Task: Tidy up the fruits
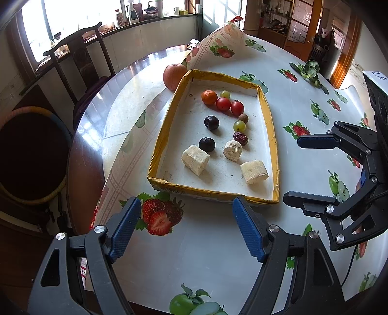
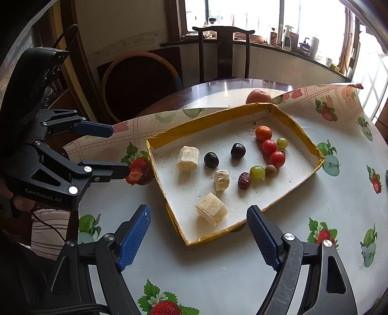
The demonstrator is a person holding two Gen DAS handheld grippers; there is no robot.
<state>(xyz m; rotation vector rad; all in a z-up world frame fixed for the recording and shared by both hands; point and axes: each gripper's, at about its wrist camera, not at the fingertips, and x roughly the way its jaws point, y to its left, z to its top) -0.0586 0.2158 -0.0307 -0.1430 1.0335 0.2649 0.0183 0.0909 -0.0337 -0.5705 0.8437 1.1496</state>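
A yellow-rimmed cardboard tray (image 1: 165,135) (image 2: 218,118) lies on the table. Inside lie an orange (image 1: 209,97) (image 2: 263,133), two red cherry tomatoes (image 1: 223,104) (image 2: 269,146), two green grapes (image 1: 239,126) (image 2: 257,172), two dark plums (image 1: 211,122) (image 2: 238,150), a red date (image 1: 240,138) (image 2: 244,180), a small brown longan (image 1: 243,118) (image 2: 270,170) and three pale sugarcane chunks (image 1: 195,159) (image 2: 211,208). A peach-coloured apple (image 1: 173,76) (image 2: 258,97) sits outside, behind the tray's far corner. My left gripper (image 1: 186,220) (image 2: 117,150) is open and empty before the tray's near edge. My right gripper (image 2: 197,235) (image 1: 293,168) is open and empty beside the tray.
The round table has a fruit-print cloth (image 1: 206,254) with one corner folded up (image 1: 225,41) behind the tray. A dark wooden chair (image 1: 80,60) and a hoop (image 1: 29,155) stand off the table's left side. Bottles and pots (image 1: 135,12) line the window counter.
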